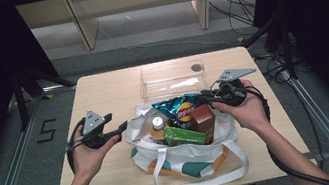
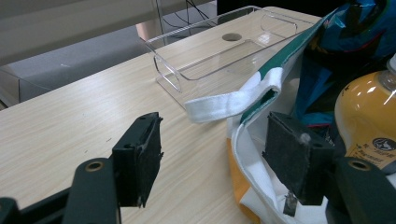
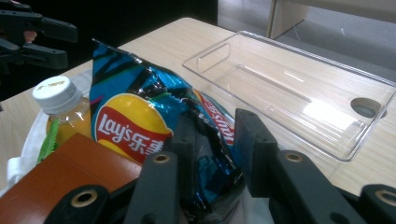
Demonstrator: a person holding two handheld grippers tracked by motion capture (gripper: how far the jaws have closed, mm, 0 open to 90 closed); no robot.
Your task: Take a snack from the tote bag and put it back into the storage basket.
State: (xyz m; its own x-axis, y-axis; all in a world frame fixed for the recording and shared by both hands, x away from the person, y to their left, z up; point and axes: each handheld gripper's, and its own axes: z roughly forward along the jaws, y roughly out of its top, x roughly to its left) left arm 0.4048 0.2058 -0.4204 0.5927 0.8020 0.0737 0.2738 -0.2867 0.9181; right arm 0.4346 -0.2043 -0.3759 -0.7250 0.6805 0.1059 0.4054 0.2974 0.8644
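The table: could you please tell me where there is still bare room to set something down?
The clear tray behind the tote bag is empty. Bare wood lies left of the tray, up to the table's far left corner, and in a strip beside the right gripper. The middle is crowded: chips bag, bottle, boxes.

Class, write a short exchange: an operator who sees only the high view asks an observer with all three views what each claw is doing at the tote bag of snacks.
Operator: From the high view, the right claw sits at the chip bag. Has it got hold?
Observer: The right gripper view shows the chip bag with its crumpled top edge filling the gap between the jaws, so it looks pinched.
Operator: And the left claw?
Observer: The left gripper view shows the left claw open over bare table, with the tote bag rim just beside one pad and nothing gripped.
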